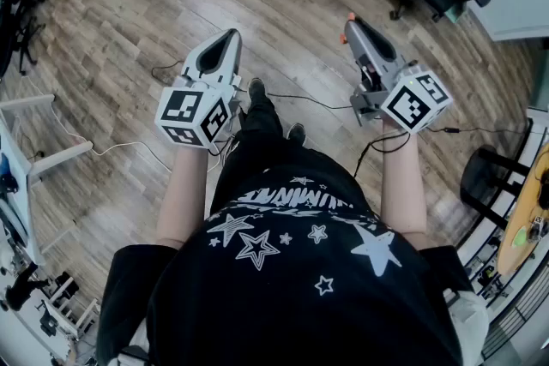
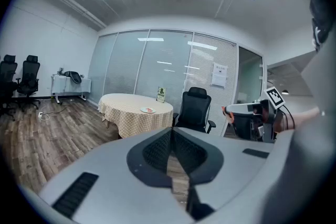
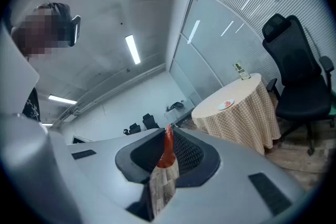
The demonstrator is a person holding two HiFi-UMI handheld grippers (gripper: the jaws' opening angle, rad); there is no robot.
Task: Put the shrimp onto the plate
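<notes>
Shrimp in my right jaws, plate well away across the room.

My right gripper [image 3: 167, 134] has its jaws clamped on the red shrimp [image 3: 168, 145]; my left gripper [image 2: 172, 132] has its jaws pressed together. Both hang over the wood floor [image 1: 129, 30]. The plate [image 3: 226, 104] sits far ahead on the checked table [image 3: 241, 120], with a black chair [image 3: 296, 76] just beside it.

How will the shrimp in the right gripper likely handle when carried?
Probably light: the right gripper holds the shrimp by a thin pinch. Its orange surface looks smooth, so it may slip. It stands straight, so seemingly fairly stiff.
</notes>
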